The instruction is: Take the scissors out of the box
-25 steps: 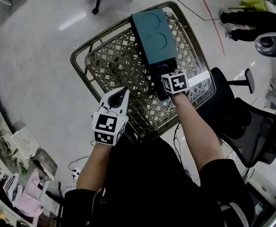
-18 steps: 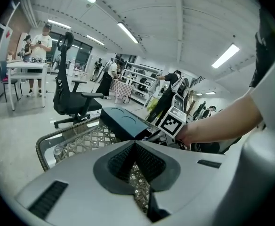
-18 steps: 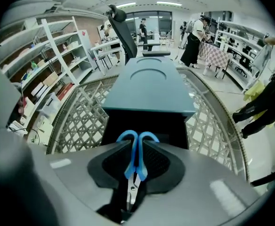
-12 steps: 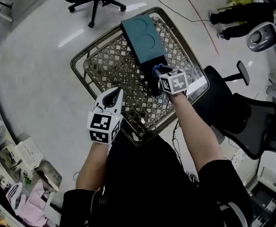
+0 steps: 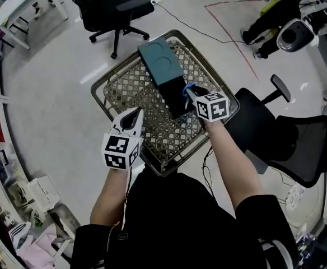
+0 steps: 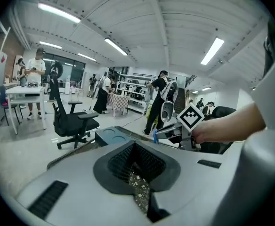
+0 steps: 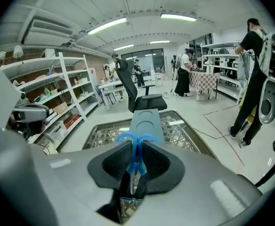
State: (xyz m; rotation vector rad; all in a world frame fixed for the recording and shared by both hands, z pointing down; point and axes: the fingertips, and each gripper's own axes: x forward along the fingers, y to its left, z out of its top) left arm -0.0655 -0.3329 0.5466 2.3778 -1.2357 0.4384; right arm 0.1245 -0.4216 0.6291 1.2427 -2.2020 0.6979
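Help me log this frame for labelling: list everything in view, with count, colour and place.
table: one, brown lattice top, middle of the floor.
box: one, teal, lying on the table's far side.
scissors: one pair, blue handles, between the right gripper's jaws, by the box's near end.
office chairs: two, black, one beyond the table, one at its right.
shelves: white, along one wall.
bystander: one, dark clothes, beyond the table at right; more people farther off.
left gripper: white, jaws together, empty, over the table's near edge.
right gripper: white, shut on the scissors.
forearms: two, bare, black sleeves.
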